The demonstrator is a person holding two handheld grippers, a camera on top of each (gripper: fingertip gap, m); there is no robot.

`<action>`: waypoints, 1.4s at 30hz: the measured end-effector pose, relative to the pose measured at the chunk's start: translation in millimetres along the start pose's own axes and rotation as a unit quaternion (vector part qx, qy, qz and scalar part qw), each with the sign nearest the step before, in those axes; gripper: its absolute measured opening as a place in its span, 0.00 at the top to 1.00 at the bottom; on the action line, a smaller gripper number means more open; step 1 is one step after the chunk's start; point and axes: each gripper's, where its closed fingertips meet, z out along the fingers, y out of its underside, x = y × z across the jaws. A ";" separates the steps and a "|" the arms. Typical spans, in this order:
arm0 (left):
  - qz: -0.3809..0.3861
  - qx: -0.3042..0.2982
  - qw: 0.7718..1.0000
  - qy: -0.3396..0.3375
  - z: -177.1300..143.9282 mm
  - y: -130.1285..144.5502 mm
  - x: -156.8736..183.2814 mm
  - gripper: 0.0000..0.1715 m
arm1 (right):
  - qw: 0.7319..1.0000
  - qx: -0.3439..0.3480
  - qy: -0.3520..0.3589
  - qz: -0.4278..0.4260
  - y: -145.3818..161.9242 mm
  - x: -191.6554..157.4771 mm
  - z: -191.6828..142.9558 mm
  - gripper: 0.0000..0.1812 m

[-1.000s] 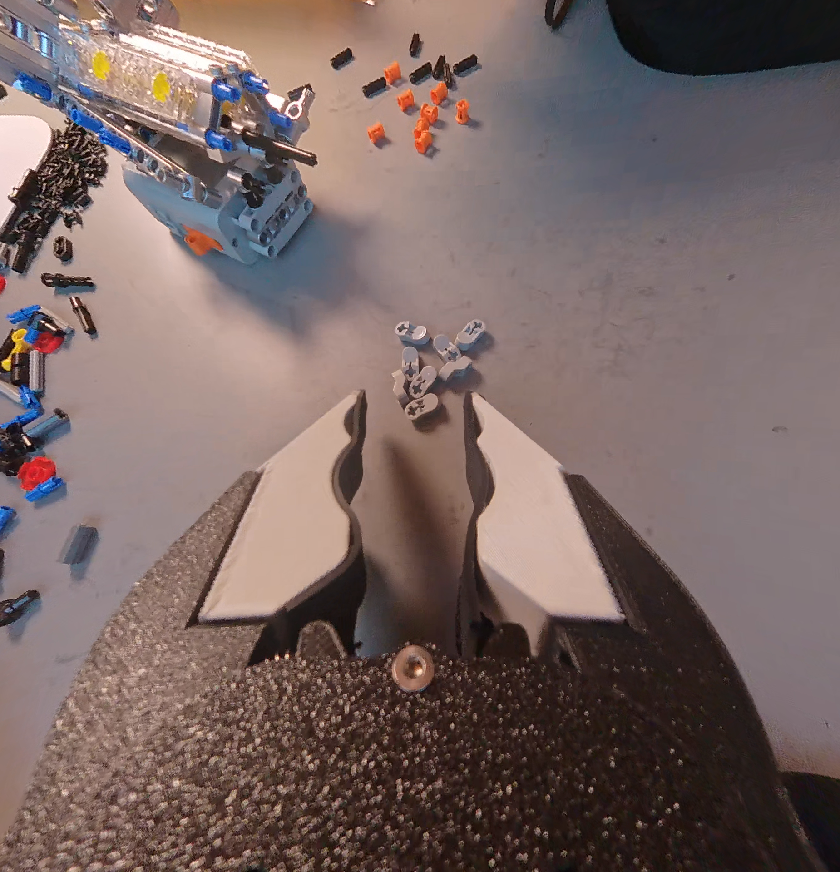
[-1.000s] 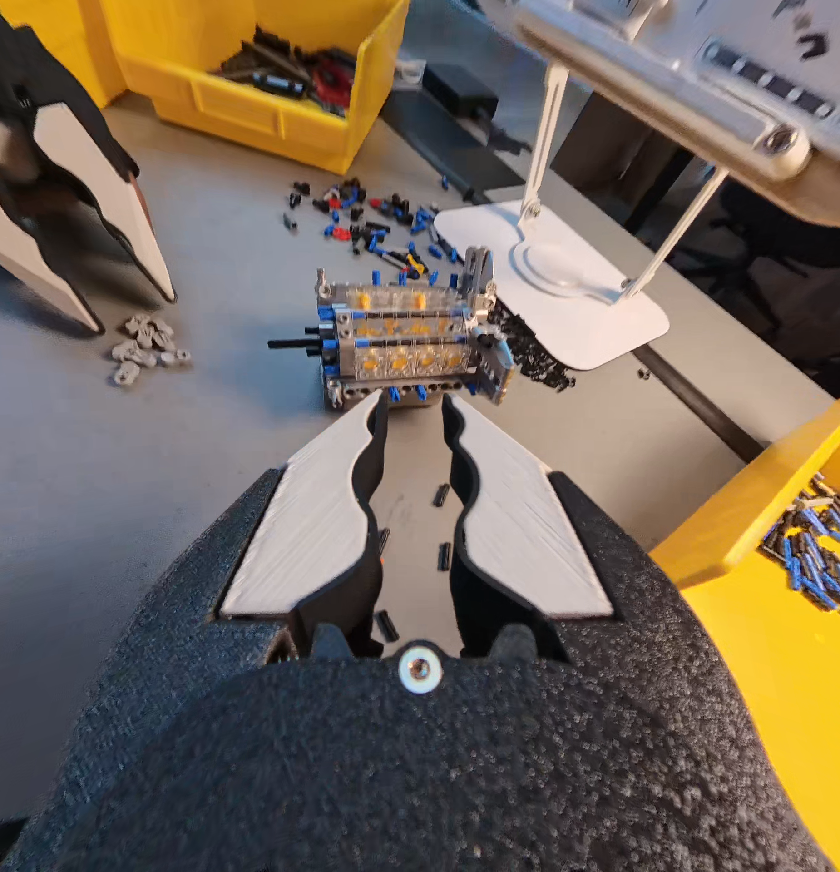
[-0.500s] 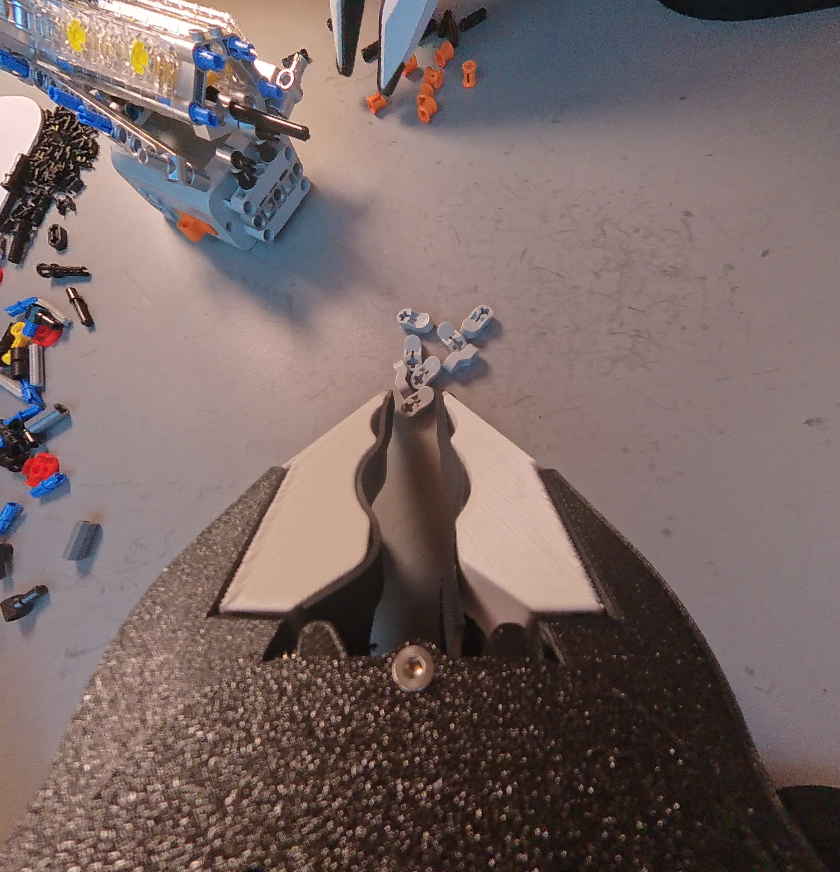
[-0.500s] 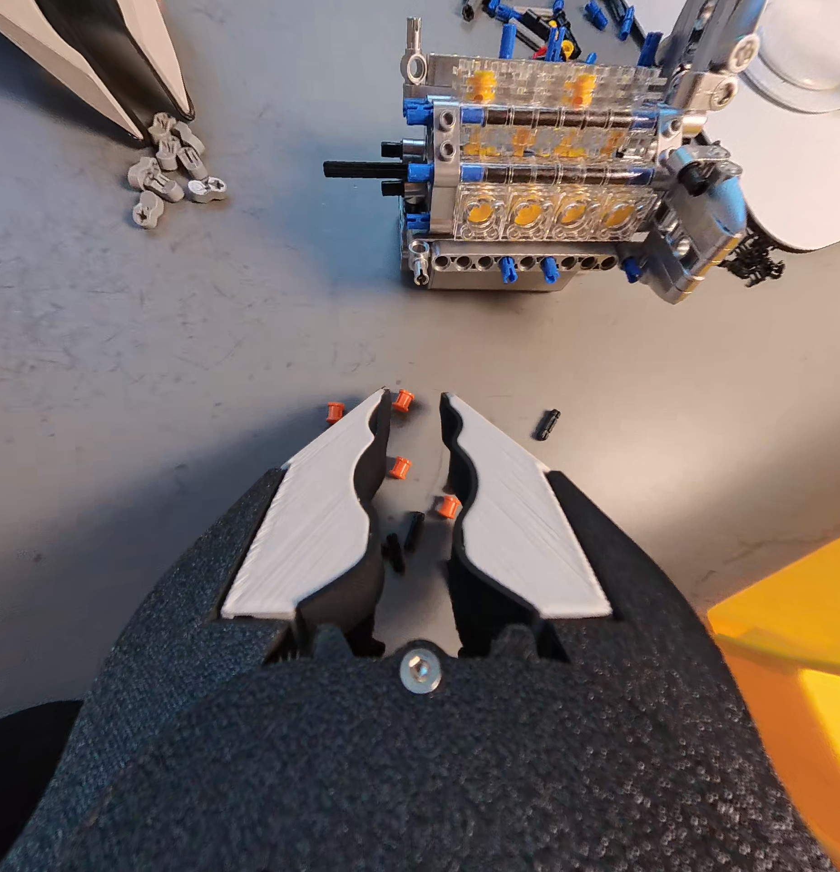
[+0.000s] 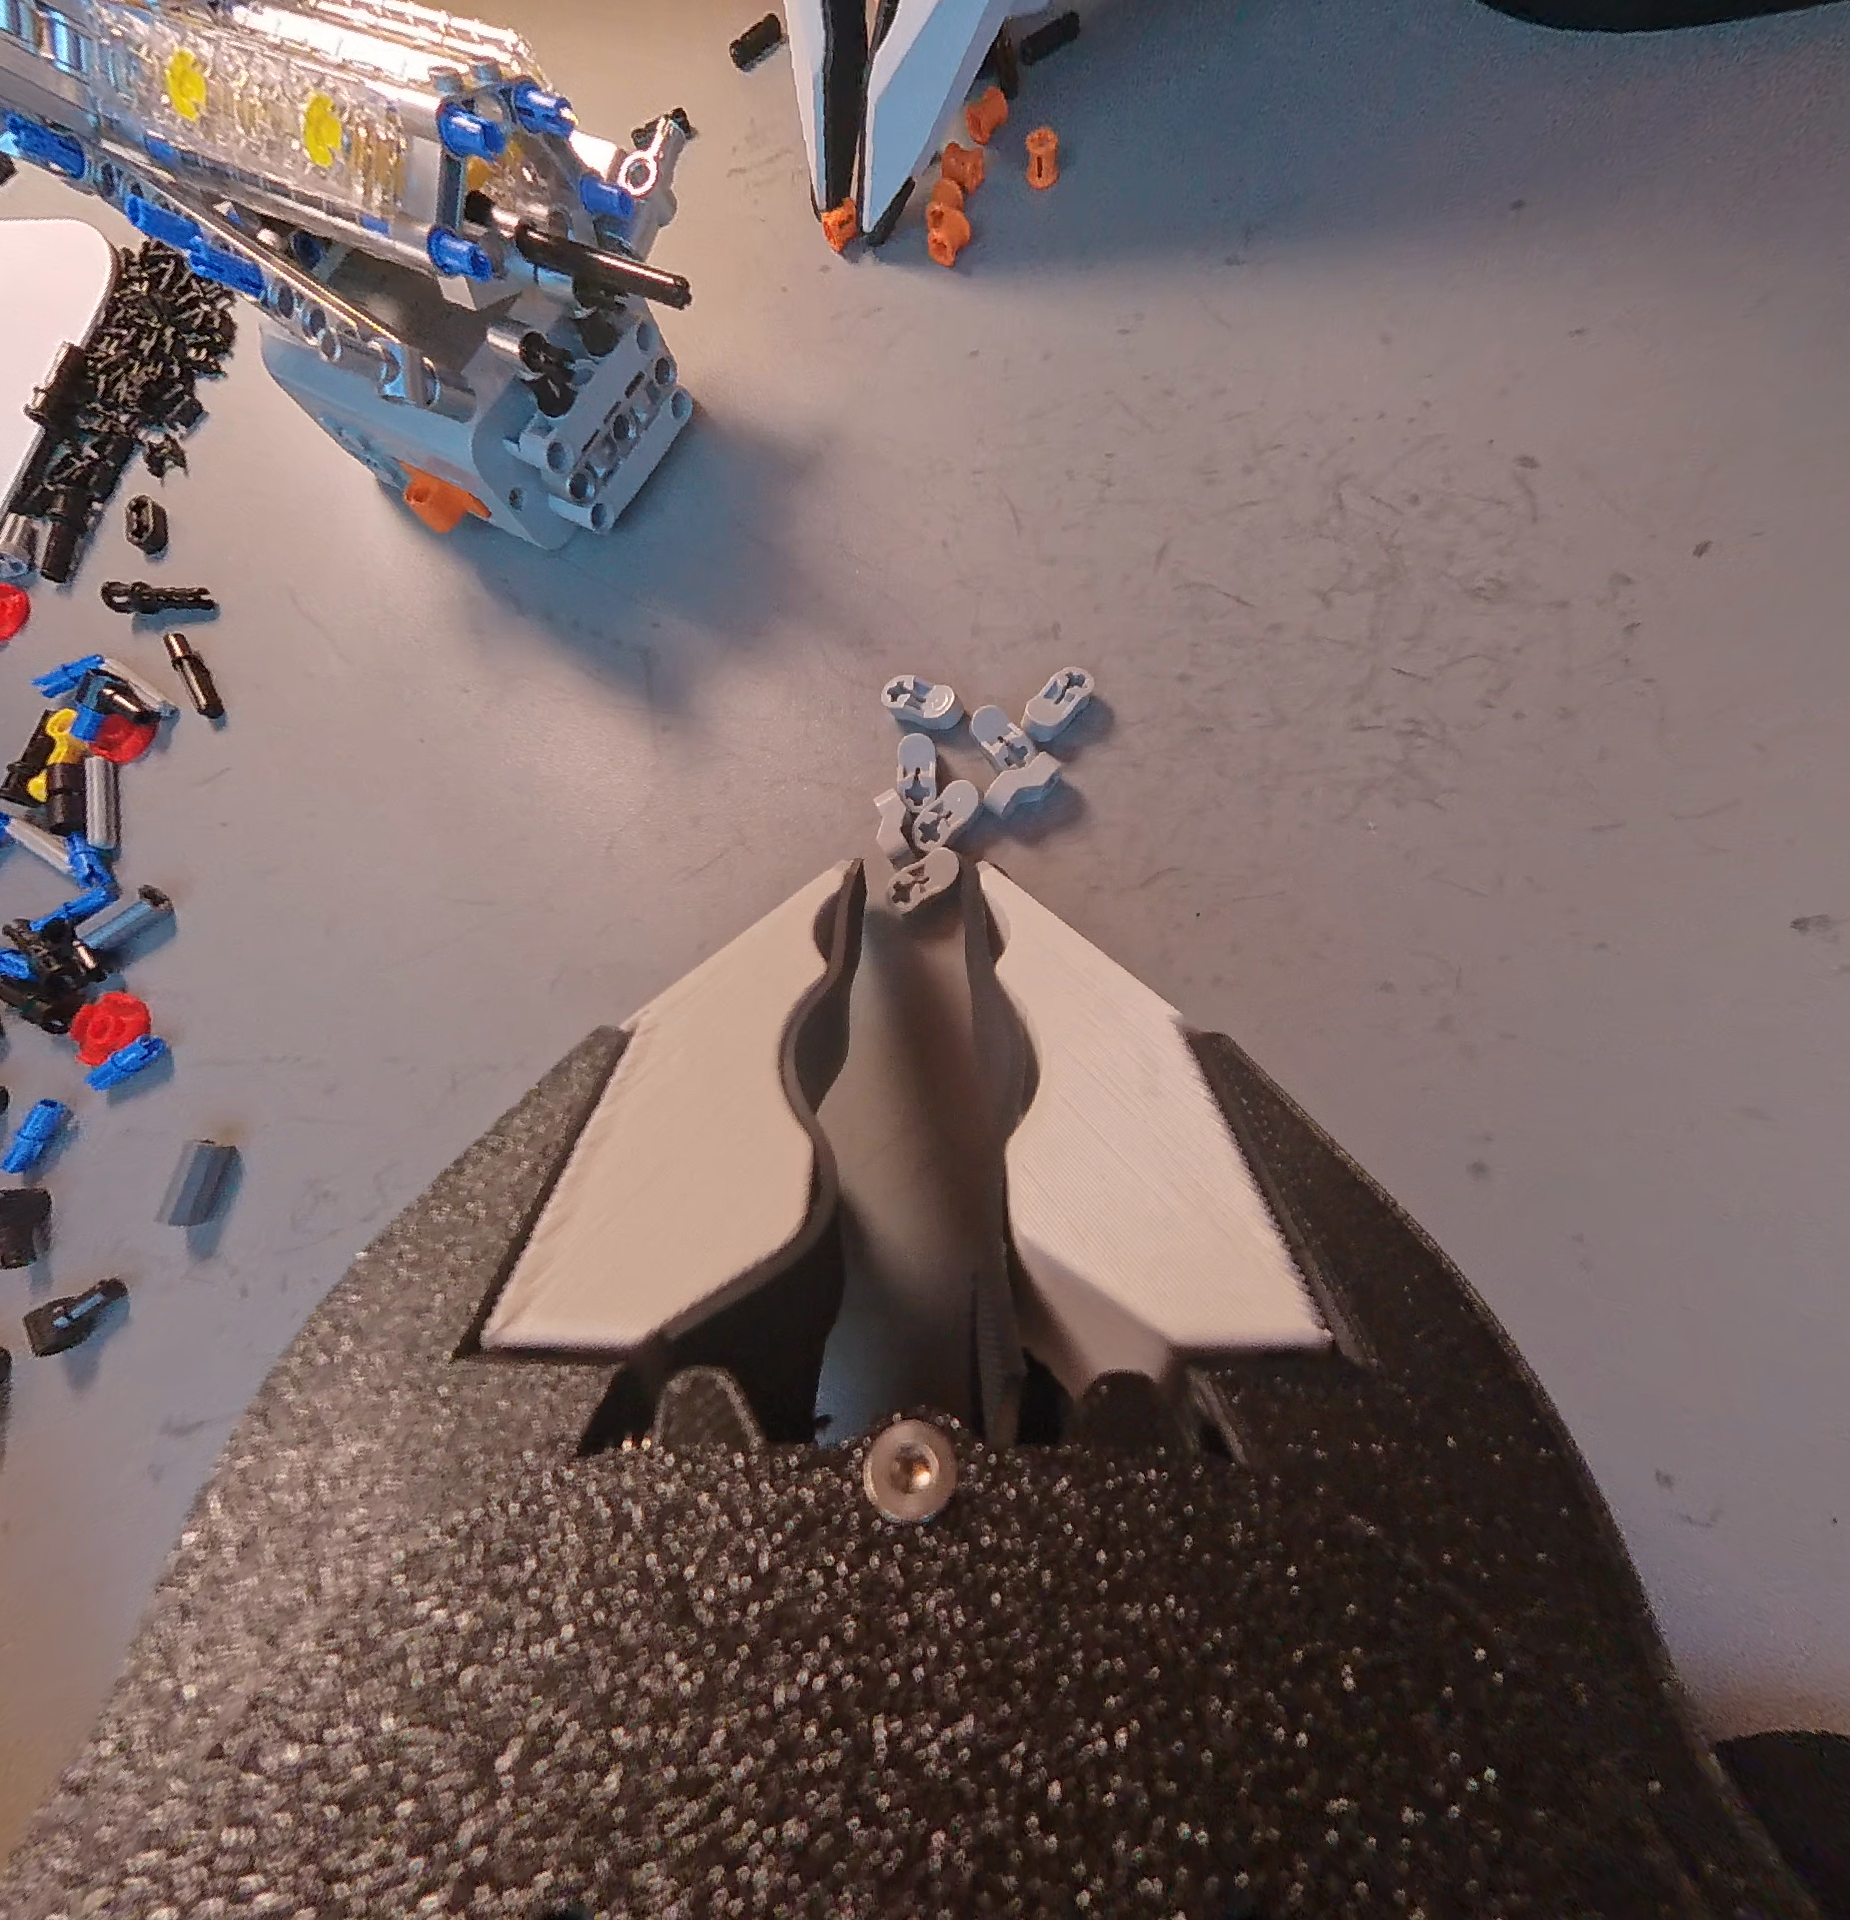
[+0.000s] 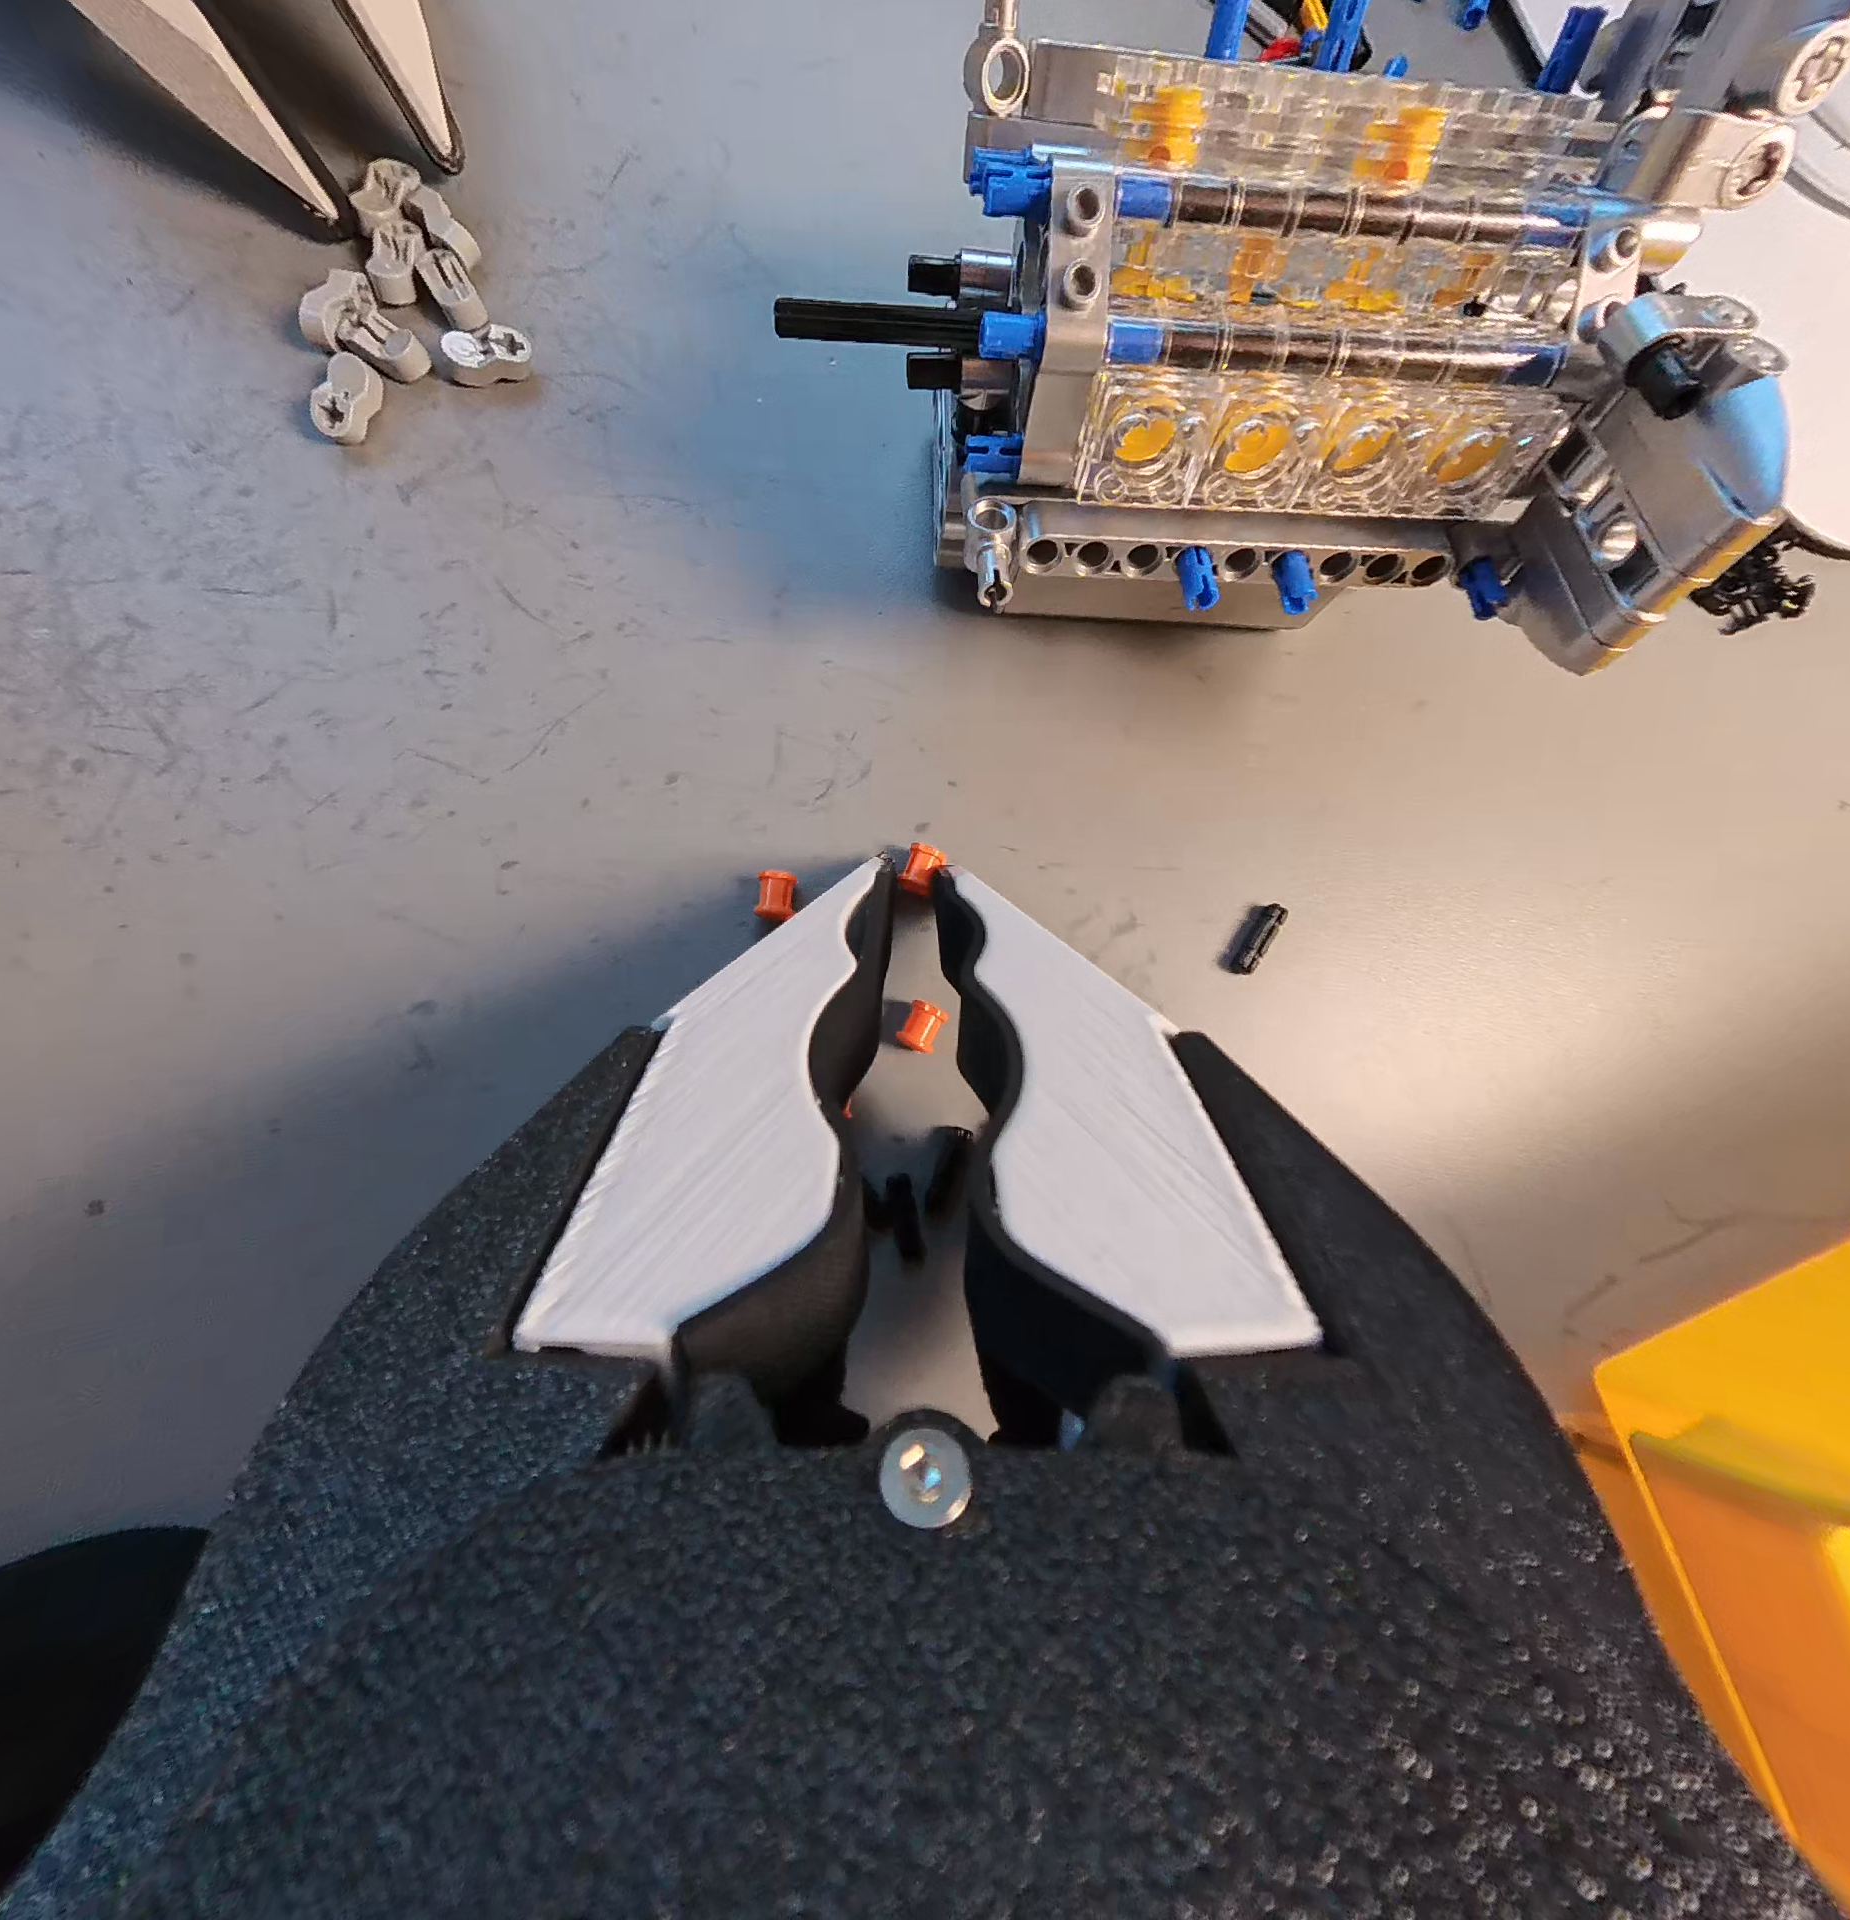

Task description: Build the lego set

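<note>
Grey plastic is what the left hand-held gripper (image 5: 913, 878) is closing around: a small two-hole connector piece (image 5: 921, 882) is sitting between its fingertips, at the near edge of a little heap of the same grey connectors (image 5: 978, 758) on the grey table (image 5: 1420, 623). The jaws are narrowed to about the width of the piece, but whether they are actually pinching it I cannot tell. Orange is the colour at the right hand-held gripper (image 6: 913, 873), whose jaws are nearly shut, with a tiny orange bushing (image 6: 920, 864) lying right at the tips; again, a firm pinch is not clear. More orange bushings are lying beside and beneath it, one (image 6: 772, 894) just to the left of the tips and another (image 6: 921, 1025) under the fingers, and a black pin (image 6: 1257, 935) is resting off to the right. A partly built model of clear, grey and blue bricks (image 6: 1316, 395) is standing farther back, and a yellow bin (image 6: 1752, 1507) is showing at the right edge. Both pieces look light, hard and smooth, so they are likely to skid or pop out under a skewed squeeze; taking the connector across its flat faces and the bushing across its barrel seems safest.
</note>
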 end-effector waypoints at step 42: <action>0.002 0.037 0.998 0.047 33.1 -55.6 53.2 0.89 | 0.986 0.006 0.122 0.114 14.5 67.9 -8.8 0.92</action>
